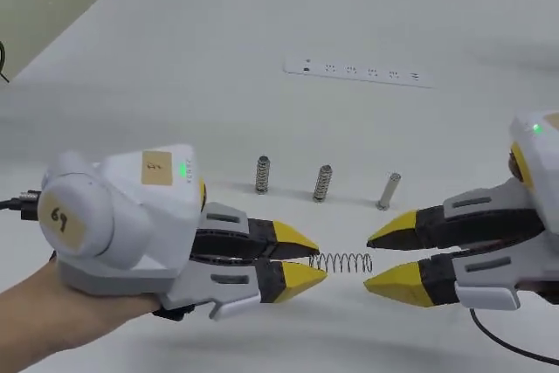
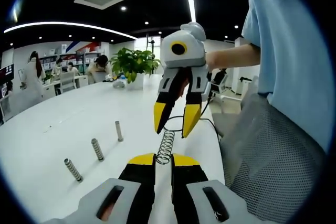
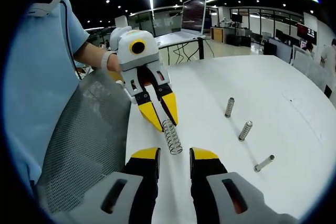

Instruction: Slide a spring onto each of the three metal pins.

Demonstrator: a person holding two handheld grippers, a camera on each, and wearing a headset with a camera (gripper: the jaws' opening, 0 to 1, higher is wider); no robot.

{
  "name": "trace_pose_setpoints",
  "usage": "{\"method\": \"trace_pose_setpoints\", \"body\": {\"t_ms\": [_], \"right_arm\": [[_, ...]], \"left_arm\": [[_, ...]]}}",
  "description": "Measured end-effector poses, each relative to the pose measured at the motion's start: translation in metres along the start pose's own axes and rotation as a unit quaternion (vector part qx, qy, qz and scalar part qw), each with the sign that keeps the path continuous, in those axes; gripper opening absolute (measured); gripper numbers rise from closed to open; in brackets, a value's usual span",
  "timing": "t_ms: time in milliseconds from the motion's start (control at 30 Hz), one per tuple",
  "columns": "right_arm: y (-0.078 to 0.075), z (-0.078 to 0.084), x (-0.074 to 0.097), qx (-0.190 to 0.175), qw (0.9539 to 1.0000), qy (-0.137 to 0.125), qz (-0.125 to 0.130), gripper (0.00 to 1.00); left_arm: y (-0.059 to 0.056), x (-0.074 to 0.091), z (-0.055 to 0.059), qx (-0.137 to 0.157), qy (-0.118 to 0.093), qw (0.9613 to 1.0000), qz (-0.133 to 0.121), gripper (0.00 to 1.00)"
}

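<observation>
A loose steel spring (image 1: 347, 261) hangs level above the white table, and my left gripper (image 1: 316, 259) is shut on its left end. The spring's free end reaches between the spread jaws of my right gripper (image 1: 367, 262), which is open and not touching it. In the left gripper view the spring (image 2: 166, 146) rises from my shut left gripper (image 2: 164, 159) toward the right gripper (image 2: 176, 124). Behind stand three pins: the left pin (image 1: 262, 175) and middle pin (image 1: 323, 183) each wear a spring, and the right pin (image 1: 389, 191) is bare.
A white power strip (image 1: 358, 72) lies further back on the table (image 1: 175, 58). A cable (image 1: 511, 347) trails from the right gripper. A grey mesh chair (image 3: 84, 135) stands by the table edge next to the person.
</observation>
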State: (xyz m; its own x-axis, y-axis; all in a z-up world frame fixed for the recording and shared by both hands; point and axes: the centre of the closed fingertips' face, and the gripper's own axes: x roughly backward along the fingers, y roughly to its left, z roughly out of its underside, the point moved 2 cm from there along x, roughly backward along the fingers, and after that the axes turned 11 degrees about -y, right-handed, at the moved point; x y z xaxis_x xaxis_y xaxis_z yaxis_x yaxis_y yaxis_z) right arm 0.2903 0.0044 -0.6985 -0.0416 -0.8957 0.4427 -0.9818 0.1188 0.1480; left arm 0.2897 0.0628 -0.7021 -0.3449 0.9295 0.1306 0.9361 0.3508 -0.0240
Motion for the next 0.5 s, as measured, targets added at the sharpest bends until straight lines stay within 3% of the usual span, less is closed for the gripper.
{"method": "trace_pose_setpoints", "body": {"t_ms": [500], "right_arm": [[0.0012,0.0031,-0.003,0.001,1.0,0.004,-0.008,0.11]], "left_arm": [[-0.0017,-0.0012,0.0013,0.001,0.0,1.0,0.003,0.03]]}}
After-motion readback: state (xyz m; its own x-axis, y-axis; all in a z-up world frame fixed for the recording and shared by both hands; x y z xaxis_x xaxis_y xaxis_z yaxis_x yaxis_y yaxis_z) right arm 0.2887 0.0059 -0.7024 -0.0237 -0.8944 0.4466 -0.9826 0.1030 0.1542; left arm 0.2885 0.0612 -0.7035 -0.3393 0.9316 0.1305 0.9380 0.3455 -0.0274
